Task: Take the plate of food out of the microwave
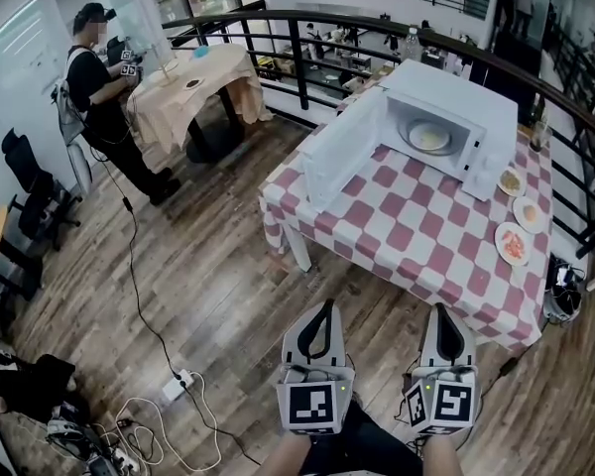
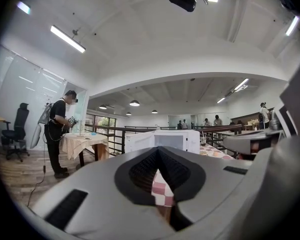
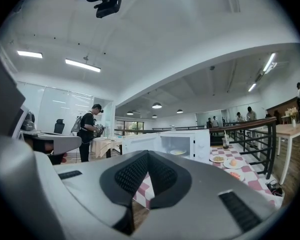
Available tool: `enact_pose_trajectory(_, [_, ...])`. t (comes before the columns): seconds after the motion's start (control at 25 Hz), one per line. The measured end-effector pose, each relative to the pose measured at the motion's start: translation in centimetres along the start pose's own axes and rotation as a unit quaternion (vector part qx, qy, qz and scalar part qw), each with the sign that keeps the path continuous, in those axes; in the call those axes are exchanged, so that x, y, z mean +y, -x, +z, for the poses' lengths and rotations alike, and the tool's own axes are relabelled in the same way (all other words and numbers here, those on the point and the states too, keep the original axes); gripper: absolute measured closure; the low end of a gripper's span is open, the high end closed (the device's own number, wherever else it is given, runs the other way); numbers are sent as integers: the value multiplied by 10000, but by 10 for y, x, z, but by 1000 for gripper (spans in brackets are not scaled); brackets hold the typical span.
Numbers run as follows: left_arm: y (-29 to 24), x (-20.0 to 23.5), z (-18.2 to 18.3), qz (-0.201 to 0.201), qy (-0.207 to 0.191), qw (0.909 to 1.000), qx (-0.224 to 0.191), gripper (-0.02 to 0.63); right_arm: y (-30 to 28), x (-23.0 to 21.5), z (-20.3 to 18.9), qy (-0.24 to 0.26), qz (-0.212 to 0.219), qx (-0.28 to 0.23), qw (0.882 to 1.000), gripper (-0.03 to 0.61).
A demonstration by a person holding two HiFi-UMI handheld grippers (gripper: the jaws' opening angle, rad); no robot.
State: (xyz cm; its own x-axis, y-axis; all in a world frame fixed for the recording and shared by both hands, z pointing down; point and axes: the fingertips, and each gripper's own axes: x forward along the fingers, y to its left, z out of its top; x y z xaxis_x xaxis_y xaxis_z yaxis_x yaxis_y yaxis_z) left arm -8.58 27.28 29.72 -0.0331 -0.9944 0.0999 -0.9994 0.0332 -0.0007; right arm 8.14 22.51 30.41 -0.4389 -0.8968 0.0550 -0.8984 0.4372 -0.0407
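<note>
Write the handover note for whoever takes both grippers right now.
Left gripper: shut, empty.
Right gripper: shut, empty.
Both are held low, well short of the table.
Microwave stands on the table with its door open; the plate of food is inside.
Done: the door is open.
Left: step up, open a gripper, take the plate by its rim and lift it out.
</note>
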Motion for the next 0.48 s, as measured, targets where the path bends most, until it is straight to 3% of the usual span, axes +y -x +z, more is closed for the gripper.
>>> enact_pose_trajectory(0.48, [-47, -3, 6, 18, -38, 10000, -12, 583, -44, -20, 0, -106, 42, -14, 9999, 565])
